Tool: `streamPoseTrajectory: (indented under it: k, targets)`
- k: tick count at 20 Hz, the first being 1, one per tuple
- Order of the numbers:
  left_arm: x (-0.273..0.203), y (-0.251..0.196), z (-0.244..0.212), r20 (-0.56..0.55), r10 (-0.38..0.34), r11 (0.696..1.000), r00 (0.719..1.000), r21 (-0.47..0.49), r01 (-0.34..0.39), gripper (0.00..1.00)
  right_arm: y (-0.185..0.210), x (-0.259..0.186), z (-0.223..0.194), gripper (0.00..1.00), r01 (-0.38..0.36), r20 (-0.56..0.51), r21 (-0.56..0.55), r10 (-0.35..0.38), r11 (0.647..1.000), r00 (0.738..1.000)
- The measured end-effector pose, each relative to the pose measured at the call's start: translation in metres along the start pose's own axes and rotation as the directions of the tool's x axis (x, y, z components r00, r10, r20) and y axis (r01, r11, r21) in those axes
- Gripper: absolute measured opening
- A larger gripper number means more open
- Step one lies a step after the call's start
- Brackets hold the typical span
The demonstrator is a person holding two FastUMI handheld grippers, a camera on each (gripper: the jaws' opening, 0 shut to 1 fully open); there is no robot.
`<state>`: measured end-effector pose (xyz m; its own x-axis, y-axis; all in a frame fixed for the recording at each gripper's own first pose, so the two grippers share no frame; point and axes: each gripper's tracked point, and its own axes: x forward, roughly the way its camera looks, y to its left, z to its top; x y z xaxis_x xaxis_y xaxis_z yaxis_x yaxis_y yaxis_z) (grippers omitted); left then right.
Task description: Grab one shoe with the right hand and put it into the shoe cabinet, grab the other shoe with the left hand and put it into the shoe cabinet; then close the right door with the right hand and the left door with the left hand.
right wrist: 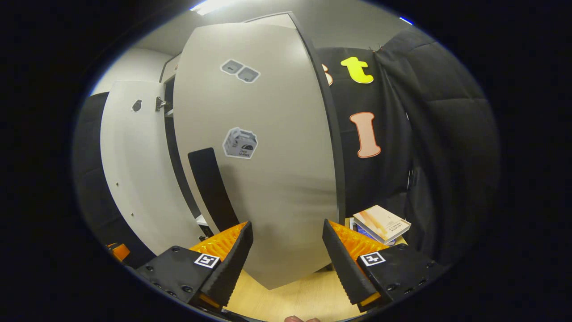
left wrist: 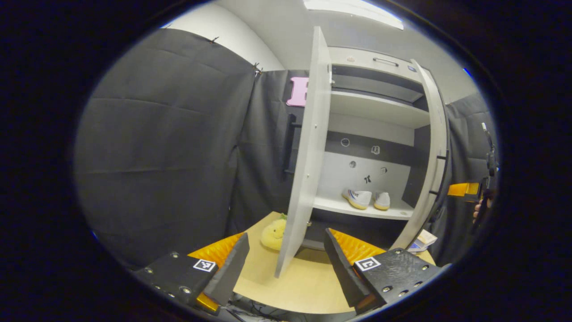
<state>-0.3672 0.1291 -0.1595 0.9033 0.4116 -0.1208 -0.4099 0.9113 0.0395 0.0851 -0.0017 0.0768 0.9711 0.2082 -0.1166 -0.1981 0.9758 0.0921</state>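
Observation:
Two white shoes (left wrist: 357,198) (left wrist: 382,200) lie side by side on the lower shelf of the shoe cabinet (left wrist: 375,109). Both doors stand open: the left door (left wrist: 304,156) is edge-on in front of me, the right door (left wrist: 435,147) swings out at the far side. My left gripper (left wrist: 286,264) hangs open over the table, short of the left door's lower edge. My right gripper (right wrist: 286,259) is open too, close to the outer face of the right door (right wrist: 268,156) and to the right of its black handle (right wrist: 212,188). In the left gripper view the right gripper (left wrist: 464,190) is outside the right door.
A yellow plush toy (left wrist: 273,233) sits on the wooden table (left wrist: 290,286) just left of the left door. Books (right wrist: 382,223) lie on the table right of the right door. Black cloth walls close the booth on both sides. The left door's inner face (right wrist: 129,165) is at the left.

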Motion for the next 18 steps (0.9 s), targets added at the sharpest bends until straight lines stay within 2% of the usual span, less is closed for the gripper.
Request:
streamPoseTrajectory:
  k: [4,7,11,18]
  targets:
    - [0.021,0.046,0.029,0.052,0.068,0.997,0.996,0.016,-0.069,0.96,-0.012,0.003,-0.008,0.98,0.055,0.004,-0.05,-0.054,0.997,0.999]
    - [0.042,0.062,0.054,0.104,0.051,0.999,0.993,0.004,-0.051,0.96,-0.017,0.001,-0.011,0.98,0.079,0.014,-0.074,-0.079,0.994,0.997]
    - [0.085,0.062,0.086,0.156,-0.075,0.997,0.985,-0.015,0.078,0.96,-0.01,-0.002,-0.013,0.98,0.072,0.026,-0.064,-0.07,0.995,0.997]
    - [0.154,0.066,0.124,0.183,-0.198,0.979,0.963,0.079,0.186,0.96,-0.02,-0.01,-0.017,0.98,0.14,0.039,-0.094,-0.137,0.986,0.99]
